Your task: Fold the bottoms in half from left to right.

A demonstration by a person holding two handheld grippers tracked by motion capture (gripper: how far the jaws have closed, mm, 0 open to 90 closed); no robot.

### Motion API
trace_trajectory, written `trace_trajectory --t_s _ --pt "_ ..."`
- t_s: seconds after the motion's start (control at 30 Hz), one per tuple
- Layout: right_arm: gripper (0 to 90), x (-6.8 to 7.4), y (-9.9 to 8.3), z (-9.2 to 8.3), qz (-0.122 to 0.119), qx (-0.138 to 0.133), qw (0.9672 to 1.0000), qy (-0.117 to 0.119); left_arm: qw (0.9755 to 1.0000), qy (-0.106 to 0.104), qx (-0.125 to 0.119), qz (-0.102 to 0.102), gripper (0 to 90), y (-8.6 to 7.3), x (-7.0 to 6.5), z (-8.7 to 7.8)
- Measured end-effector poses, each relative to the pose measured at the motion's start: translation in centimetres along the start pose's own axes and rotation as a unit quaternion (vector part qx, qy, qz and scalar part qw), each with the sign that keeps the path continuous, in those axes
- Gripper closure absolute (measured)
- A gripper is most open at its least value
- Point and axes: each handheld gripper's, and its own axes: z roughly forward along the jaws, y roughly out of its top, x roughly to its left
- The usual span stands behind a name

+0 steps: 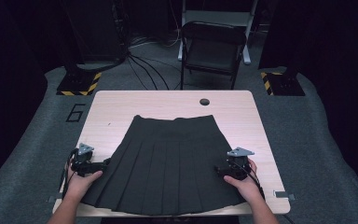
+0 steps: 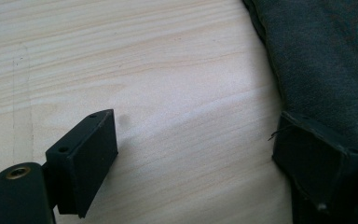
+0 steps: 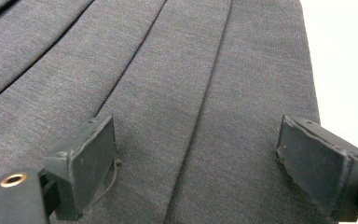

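Skirt [image 1: 168, 163] lies flat mid-desk [image 1: 121, 105], hem toward the person: dark grey, pleated, waistband at the far edge. Both grippers' fingers are spread, left gripper [image 2: 196, 158] straddling the skirt's side edge, right gripper [image 3: 198, 163] over the pleats. Probably pinching comes next; catch both layers near the edges, evenly.

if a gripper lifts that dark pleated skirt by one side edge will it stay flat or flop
Probably flop: the skirt is soft knit cloth lying limp on the table, so a lifted edge would sag and drag the rest. Its pleats look only pressed in, so they would likely splay. Its matte weave suggests the open right gripper won't slip much.
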Motion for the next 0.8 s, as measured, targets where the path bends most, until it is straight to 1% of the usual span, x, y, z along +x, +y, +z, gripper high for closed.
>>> trace_trajectory --t_s 0.17,0.2,0.33,0.5,0.57,0.6,0.7,0.77,0.8 --pt "11.2 0.01 0.00 0.00 0.000 0.000 1.0000 0.000 1.0000 0.000 0.001 0.001 13.4 0.01 0.00 -0.01" --pt "11.2 0.01 0.00 0.00 0.000 0.000 1.0000 0.000 1.0000 0.001 -0.004 -0.001 13.4 -0.01 -0.03 0.06" --pt "11.2 0.04 -0.01 -0.01 0.002 0.000 1.0000 -0.001 1.0000 0.003 -0.003 -0.003 13.5 -0.01 -0.07 0.05" --pt "11.3 0.08 -0.07 -0.08 0.004 -0.001 1.0000 -0.004 0.9999 0.007 0.007 -0.004 14.3 0.16 -0.14 -0.05" --pt "11.3 0.11 -0.10 -0.07 0.005 -0.003 1.0000 -0.006 0.9999 0.002 0.015 -0.005 14.8 0.26 -0.11 -0.17" --pt "11.3 0.11 -0.09 -0.09 0.005 -0.001 1.0000 -0.006 0.9999 0.007 0.007 -0.008 15.3 0.23 -0.16 -0.08" --pt "11.7 0.14 -0.10 -0.12 0.007 -0.001 1.0000 -0.006 0.9997 0.009 0.020 -0.008 17.7 0.45 -0.29 -0.24" --pt "12.0 0.17 -0.13 -0.12 0.009 -0.004 0.9999 -0.006 0.9995 0.007 0.030 -0.008 22.7 0.70 -0.48 -0.46" --pt "12.1 0.17 -0.13 -0.14 0.008 -0.004 0.9999 -0.007 0.9995 0.005 0.028 -0.012 25.9 0.74 -0.57 -0.47"
